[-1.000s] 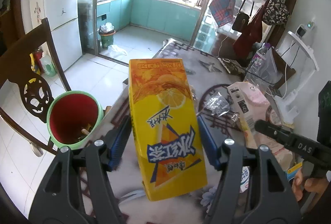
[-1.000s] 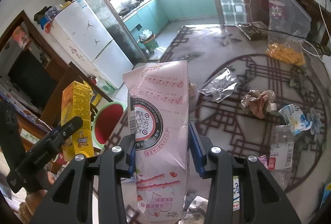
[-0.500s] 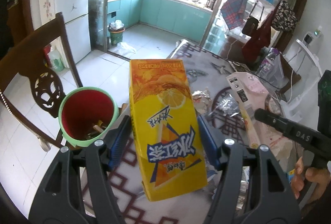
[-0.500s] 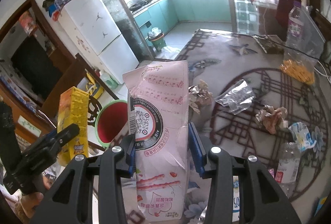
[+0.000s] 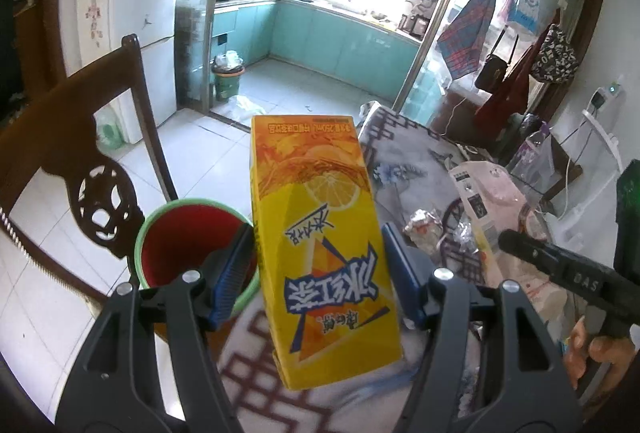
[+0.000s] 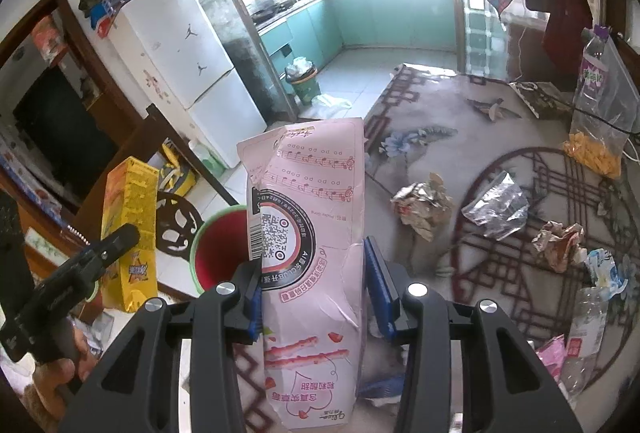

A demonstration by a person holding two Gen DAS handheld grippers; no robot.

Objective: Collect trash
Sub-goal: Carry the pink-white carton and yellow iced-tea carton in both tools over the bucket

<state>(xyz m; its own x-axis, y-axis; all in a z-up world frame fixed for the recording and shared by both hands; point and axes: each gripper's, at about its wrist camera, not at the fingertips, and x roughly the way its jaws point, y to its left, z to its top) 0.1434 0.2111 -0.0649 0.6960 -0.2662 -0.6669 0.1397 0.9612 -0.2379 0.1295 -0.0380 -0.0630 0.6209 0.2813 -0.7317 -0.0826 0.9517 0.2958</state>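
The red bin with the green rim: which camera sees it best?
The left wrist view. There the red bin sits close, with most of its open mouth showing beside the yellow carton. In the right wrist view the bin looks smaller and the pink carton hides part of it.

**Readable text and markings**

Yellow drink carton — large blue-and-white Chinese characters, upside down in the left wrist view, reading 冰红茶; smaller black script above them and a line of fine print along the far edge are too small to read.

Black gripper arm — white letters "DAS" on its side.

Pink carton — printed music staves with "po po po po" above the notes, a QR code inside a black ring of white lettering, a barcode strip on the left edge — all inverted. Red Chinese characters near the lower end are not legible.

White refrigerator — two black jumping-figure stickers.
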